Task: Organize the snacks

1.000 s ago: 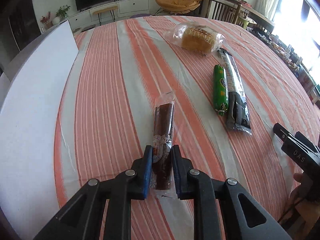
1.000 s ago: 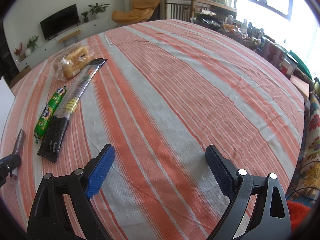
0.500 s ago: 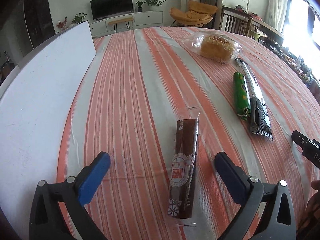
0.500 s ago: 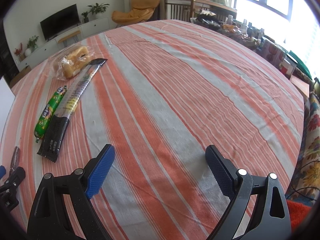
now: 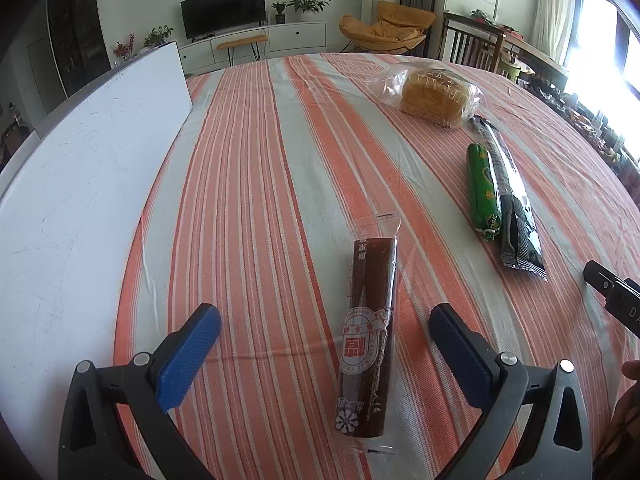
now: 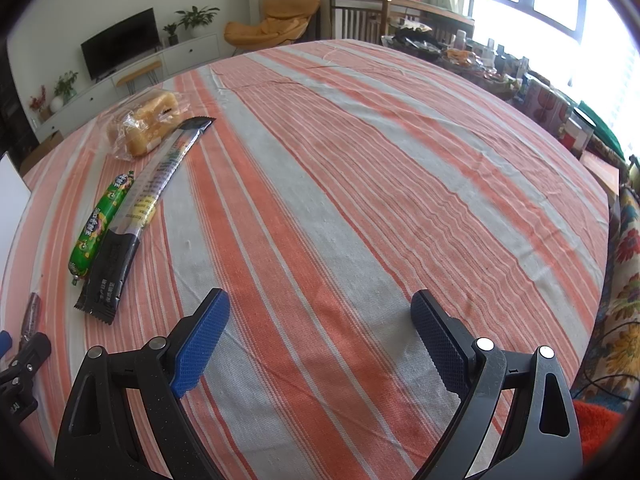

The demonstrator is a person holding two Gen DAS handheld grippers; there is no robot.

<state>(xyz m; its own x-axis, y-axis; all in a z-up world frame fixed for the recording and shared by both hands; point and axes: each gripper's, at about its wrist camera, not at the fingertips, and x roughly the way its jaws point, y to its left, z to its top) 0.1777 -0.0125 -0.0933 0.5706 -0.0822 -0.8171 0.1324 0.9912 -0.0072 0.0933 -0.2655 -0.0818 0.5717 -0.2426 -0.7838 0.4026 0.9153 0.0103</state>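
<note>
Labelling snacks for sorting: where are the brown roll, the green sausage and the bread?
brown roll (image 5: pixel 370 328), left wrist view, on its round label.
green sausage (image 5: pixel 483 186), left wrist view, mid-length.
bread (image 5: pixel 434 98), left wrist view, loaf inside the bag.

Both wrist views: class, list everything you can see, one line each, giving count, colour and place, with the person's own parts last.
Brown snack bar: 1, dark brown in a clear wrapper, flat on the cloth between the left gripper's fingers, untouched.
Green sausage stick: 1, green, right of the brown bar, alongside the black packet.
Black packet: 1, long, black with a clear stretch, right of the green stick.
Bagged bread: 1, golden loaf in a clear bag, far end of the row.
Tablecloth: 1, orange and grey stripes, covers the table.
White board: 1, white, along the left table edge.
Television: 1, black, far wall.
Armchair: 1, orange, background.
Left gripper: 1, black with blue pads, open.
Right gripper: 1, same colours, open over bare cloth.
</note>
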